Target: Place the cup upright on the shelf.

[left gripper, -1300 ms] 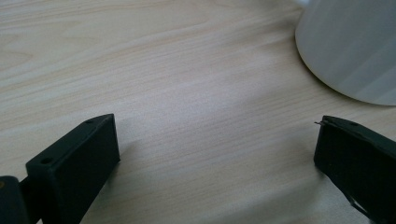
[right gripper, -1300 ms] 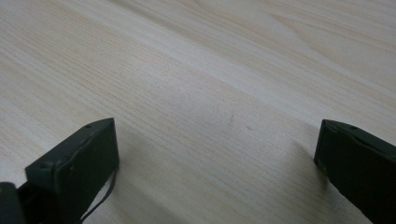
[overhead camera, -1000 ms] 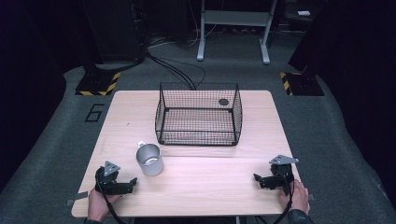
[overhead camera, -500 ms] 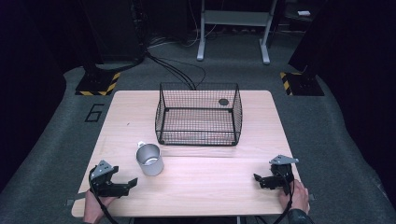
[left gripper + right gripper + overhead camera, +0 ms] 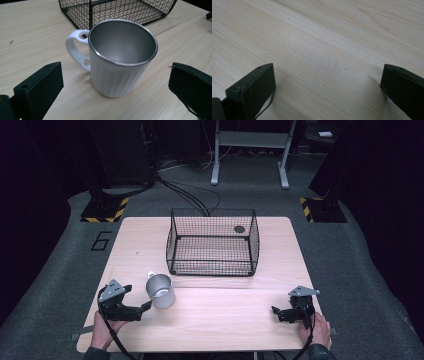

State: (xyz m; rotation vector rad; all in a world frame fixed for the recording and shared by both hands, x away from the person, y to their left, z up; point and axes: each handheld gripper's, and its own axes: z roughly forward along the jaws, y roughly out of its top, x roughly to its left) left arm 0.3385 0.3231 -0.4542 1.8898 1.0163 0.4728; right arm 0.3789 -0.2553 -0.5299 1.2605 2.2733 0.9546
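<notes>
On the worktop (image 5: 210, 310) your left tool (image 5: 141, 309) gapes wide just beside the mug (image 5: 161, 291), and your right tool (image 5: 278, 312) sits equally wide over bare wood.

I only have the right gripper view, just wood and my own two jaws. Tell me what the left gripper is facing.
Observer: The left gripper faces a white mug standing upright on the table, its jaws wide apart and not touching it.
Operator: Give me the handle's position.
Observer: In the high view the handle points away from the person, toward the wire basket.
Operator: Report what's in the basket.
Observer: It looks empty; a small dark round spot shows by its far right corner.
</notes>
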